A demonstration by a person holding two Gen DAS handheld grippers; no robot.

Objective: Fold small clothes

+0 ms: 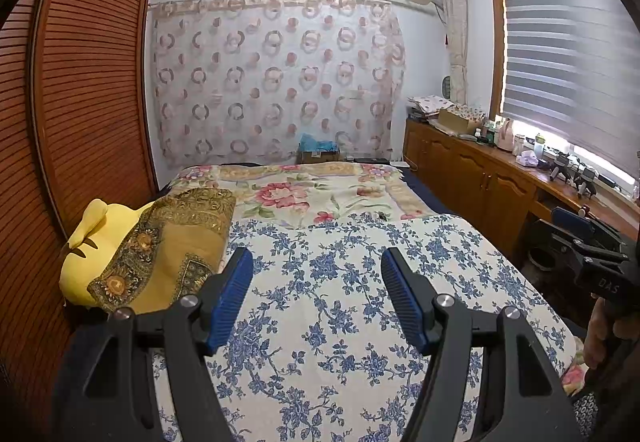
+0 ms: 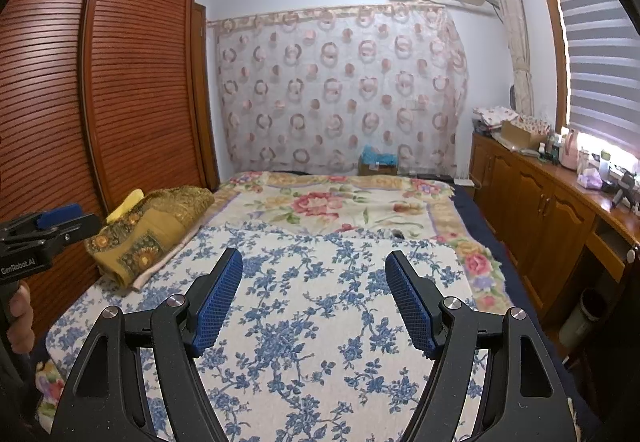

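Observation:
My left gripper (image 1: 317,258) is open and empty, held above a blue-flowered cloth (image 1: 340,302) spread on the bed. My right gripper (image 2: 314,262) is open and empty above the same cloth (image 2: 320,302). The right gripper also shows at the right edge of the left wrist view (image 1: 588,238), and the left gripper at the left edge of the right wrist view (image 2: 52,222). No small garment shows on the bed. A small dark thing (image 2: 396,233) lies at the cloth's far edge.
A gold patterned folded cloth (image 1: 176,238) on a yellow plush pillow (image 1: 100,242) lies at the bed's left side. A rose-patterned blanket (image 1: 320,194) covers the far bed. A slatted wardrobe (image 1: 88,82) stands left, and wooden cabinets (image 1: 472,178) with clutter stand right.

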